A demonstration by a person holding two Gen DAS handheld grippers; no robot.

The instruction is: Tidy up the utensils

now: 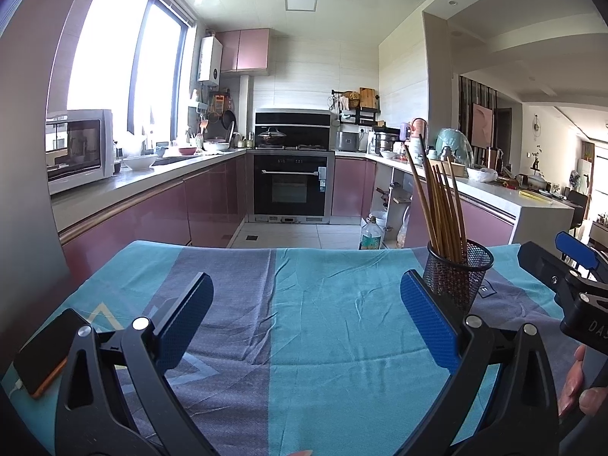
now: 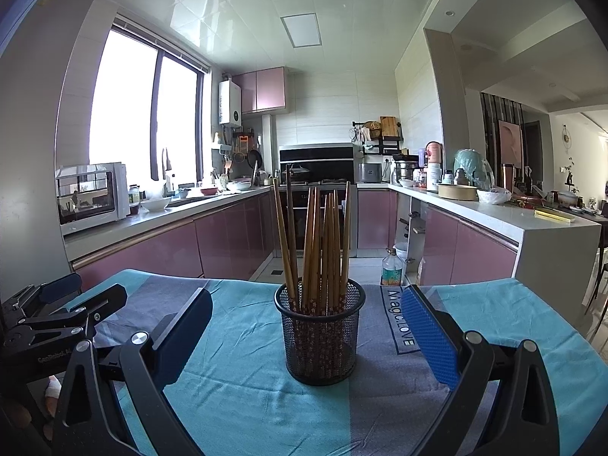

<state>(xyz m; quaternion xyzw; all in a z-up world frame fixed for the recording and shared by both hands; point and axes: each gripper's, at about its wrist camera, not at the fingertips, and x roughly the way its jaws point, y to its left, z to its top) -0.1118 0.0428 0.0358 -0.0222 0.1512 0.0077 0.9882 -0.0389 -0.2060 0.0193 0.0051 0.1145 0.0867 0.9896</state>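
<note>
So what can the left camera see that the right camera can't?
Only the left wrist view shows a phone lying on the cloth's left edge. Only the right wrist view shows the words "Magic.LOVE" printed on the cloth, and the mesh cup straight ahead between its open fingers. Both show the chopsticks standing in the black mesh cup, the blue and grey cloth, and both grippers, left gripper and right gripper, open and empty.

A black wire-mesh metal holder carries smooth brown wooden chopsticks. The bench cloth is matt woven fabric, creased, in teal and grey. The fingers wear ribbed blue pads on matt black arms with shiny metal rivets.
</note>
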